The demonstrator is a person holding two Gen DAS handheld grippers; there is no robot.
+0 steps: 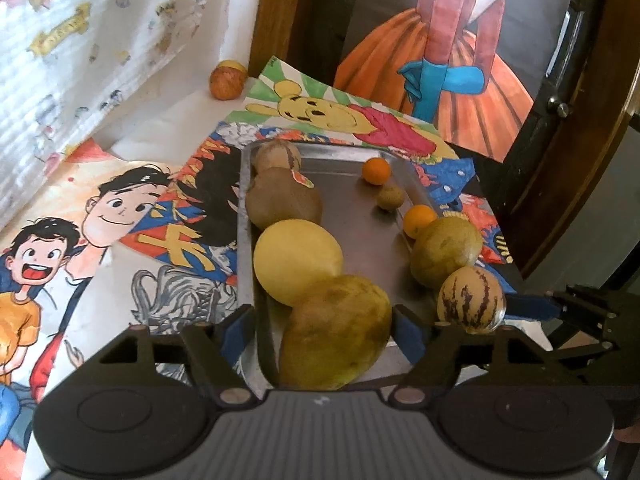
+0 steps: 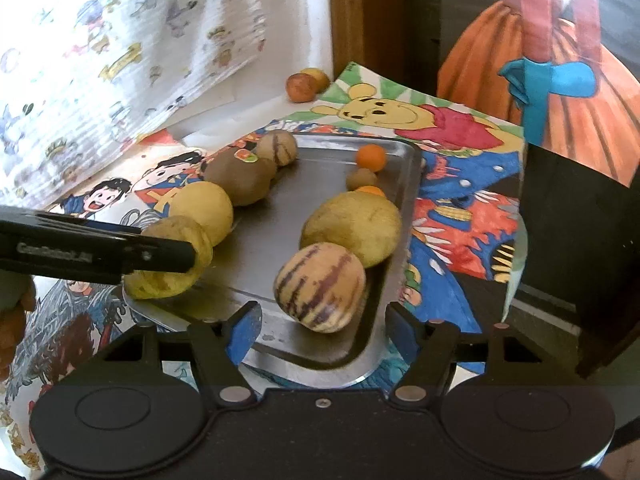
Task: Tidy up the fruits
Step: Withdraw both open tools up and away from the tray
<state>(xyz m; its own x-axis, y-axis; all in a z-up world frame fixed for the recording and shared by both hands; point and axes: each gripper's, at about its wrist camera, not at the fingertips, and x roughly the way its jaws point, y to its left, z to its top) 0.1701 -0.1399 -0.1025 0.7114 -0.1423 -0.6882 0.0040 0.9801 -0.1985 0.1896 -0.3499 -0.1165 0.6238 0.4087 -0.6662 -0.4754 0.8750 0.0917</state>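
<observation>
A metal tray (image 1: 352, 200) (image 2: 276, 216) holds two rows of fruit. The left row has a striped melon (image 1: 278, 155), a brown fruit (image 1: 282, 200), a yellow fruit (image 1: 298, 260) and a green-yellow fruit (image 1: 336, 344). My left gripper (image 1: 324, 328) is open, its fingers either side of that green-yellow fruit (image 2: 168, 256). The right row has an orange (image 1: 376, 171), a kiwi (image 1: 390, 197), another orange (image 1: 418, 220), a green fruit (image 1: 446, 250) and a striped pepino (image 2: 320, 288). My right gripper (image 2: 320, 320) is open around the pepino.
An apple (image 1: 228, 79) and another fruit behind it (image 2: 318, 77) lie at the back by the wall. Cartoon drawings (image 1: 120, 216) cover the table. A wooden frame (image 1: 272, 12) and a painted figure (image 1: 440, 80) stand behind. A dark cabinet (image 2: 580, 240) is on the right.
</observation>
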